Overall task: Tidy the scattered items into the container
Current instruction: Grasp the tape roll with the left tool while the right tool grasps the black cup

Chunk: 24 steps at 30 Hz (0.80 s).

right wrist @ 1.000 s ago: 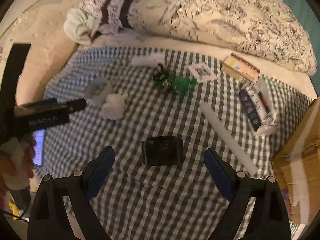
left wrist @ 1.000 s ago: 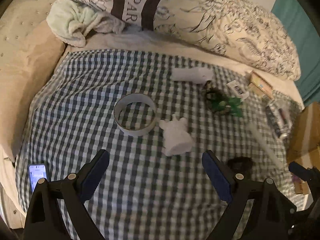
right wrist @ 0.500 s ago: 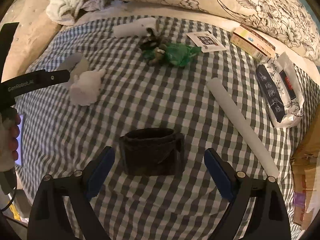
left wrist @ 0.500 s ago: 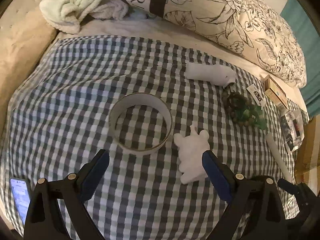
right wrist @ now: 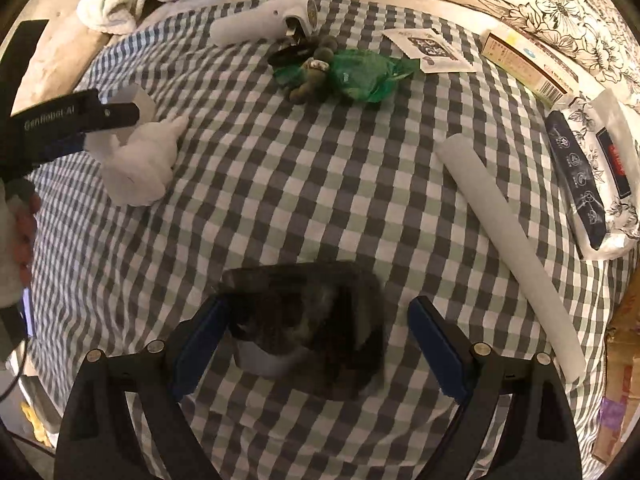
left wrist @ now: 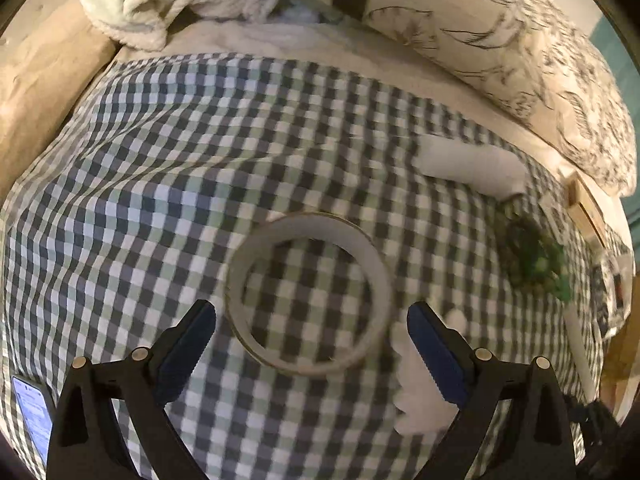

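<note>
A white tape ring (left wrist: 308, 292) lies flat on the checked bed cover, between the tips of my open left gripper (left wrist: 310, 340), which is low over it. A white plush toy (left wrist: 420, 392) lies just right of the ring, partly behind the right finger; it also shows in the right wrist view (right wrist: 140, 164). A dark pouch (right wrist: 304, 320) lies between the open fingers of my right gripper (right wrist: 320, 340). A cardboard box (right wrist: 622, 368) stands at the right edge.
On the cover lie a white tube (right wrist: 508, 240), a green bag with dark beads (right wrist: 344, 72), a white bottle (right wrist: 260, 24), a card (right wrist: 432, 50), a small carton (right wrist: 528, 64) and a wipes packet (right wrist: 592, 172). A phone (left wrist: 32, 412) lies left. Pillows are behind.
Both grippers have moved forward and down. The tape ring now sits between the left fingers and the dark pouch between the right fingers. Both stay open.
</note>
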### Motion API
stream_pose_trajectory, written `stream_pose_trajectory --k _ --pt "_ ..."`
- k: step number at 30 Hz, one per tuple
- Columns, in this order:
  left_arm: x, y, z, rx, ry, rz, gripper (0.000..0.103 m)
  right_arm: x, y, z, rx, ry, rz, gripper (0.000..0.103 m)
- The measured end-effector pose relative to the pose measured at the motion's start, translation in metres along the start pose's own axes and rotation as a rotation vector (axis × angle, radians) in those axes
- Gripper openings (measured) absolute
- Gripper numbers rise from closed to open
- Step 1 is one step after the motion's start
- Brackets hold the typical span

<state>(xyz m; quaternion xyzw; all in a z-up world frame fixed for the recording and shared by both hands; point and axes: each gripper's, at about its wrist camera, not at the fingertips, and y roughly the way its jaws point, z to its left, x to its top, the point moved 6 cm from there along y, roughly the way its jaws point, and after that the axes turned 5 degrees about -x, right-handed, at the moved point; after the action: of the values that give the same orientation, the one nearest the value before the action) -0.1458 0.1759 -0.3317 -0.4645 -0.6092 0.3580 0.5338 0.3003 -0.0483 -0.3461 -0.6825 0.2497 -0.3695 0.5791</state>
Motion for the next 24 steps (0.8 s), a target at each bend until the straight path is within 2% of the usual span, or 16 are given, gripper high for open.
stream_pose_trajectory --k 3,6,7,9,10,11,12,13,20,24 --pt "0.006 0.014 0.006 -0.010 0.005 0.017 0.099 0.001 0.005 0.000 -0.004 0.002 0.007 0.091" --pt "0.006 0.027 0.004 0.016 0.062 0.051 0.098 0.002 0.008 0.000 -0.014 -0.006 0.010 0.091" --pt "0.006 0.029 0.002 0.021 0.079 0.047 0.096 0.001 0.009 0.001 -0.018 -0.009 0.013 0.091" --pt "0.006 0.026 -0.001 0.005 0.099 0.034 0.083 0.000 0.010 0.002 -0.025 -0.017 0.013 0.091" --pt "0.006 0.025 -0.003 0.007 0.115 0.034 0.083 0.000 0.010 0.003 -0.028 -0.018 0.011 0.090" --pt "0.005 0.024 -0.004 0.014 0.127 0.040 0.083 0.000 0.009 0.002 -0.031 -0.014 0.006 0.086" --pt "0.004 0.023 -0.004 0.019 0.137 0.050 0.083 0.001 0.006 0.001 -0.031 -0.004 -0.002 0.076" --pt "0.003 0.020 -0.004 0.026 0.142 0.055 0.083 0.002 0.003 -0.002 -0.018 0.013 -0.008 0.076" --pt "-0.004 -0.024 -0.005 0.025 0.176 0.028 0.083 0.003 -0.032 -0.009 -0.010 0.045 -0.043 0.076" --pt "0.000 -0.077 -0.008 0.009 0.220 -0.013 0.083 0.009 -0.074 -0.012 0.000 0.067 -0.102 0.076"
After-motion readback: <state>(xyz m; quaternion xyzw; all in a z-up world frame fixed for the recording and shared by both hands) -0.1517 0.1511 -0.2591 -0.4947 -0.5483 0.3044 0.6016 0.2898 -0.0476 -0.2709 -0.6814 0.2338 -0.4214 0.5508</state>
